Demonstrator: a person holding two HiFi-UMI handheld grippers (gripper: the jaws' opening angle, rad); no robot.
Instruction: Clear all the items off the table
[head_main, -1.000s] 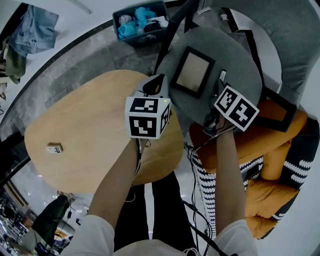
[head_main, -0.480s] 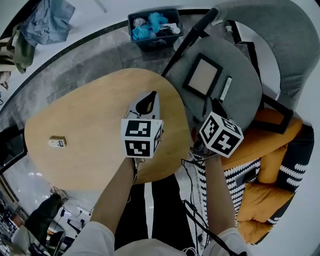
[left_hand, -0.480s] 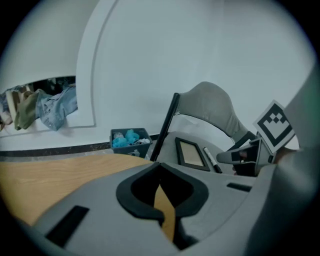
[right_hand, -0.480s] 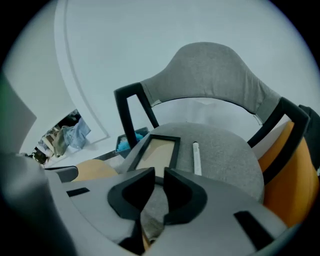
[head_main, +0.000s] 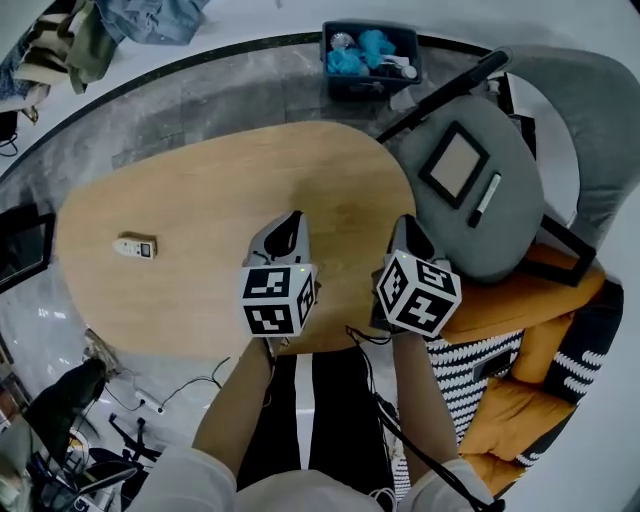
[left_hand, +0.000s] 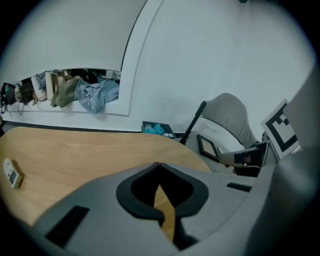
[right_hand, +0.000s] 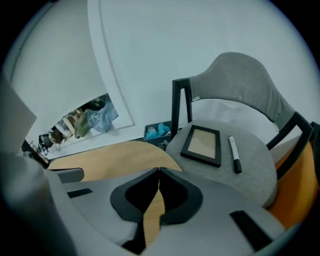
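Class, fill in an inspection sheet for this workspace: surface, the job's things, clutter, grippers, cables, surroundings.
Surface: oval wooden table.
Job's things: small white device on the table near its left end; picture frame and marker lie on the grey chair seat.
Clutter: nothing seen.
Grippers: left gripper shut, empty; right gripper jaws have just closed, nothing between them.
Cables: thin cable beside the right gripper; floor cables.
Surroundings: bin of blue items, clothes, orange cushions.

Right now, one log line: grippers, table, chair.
left gripper: shut, empty | right gripper: just closed, nothing between jaws | table: holds small white device | chair: holds picture frame, marker
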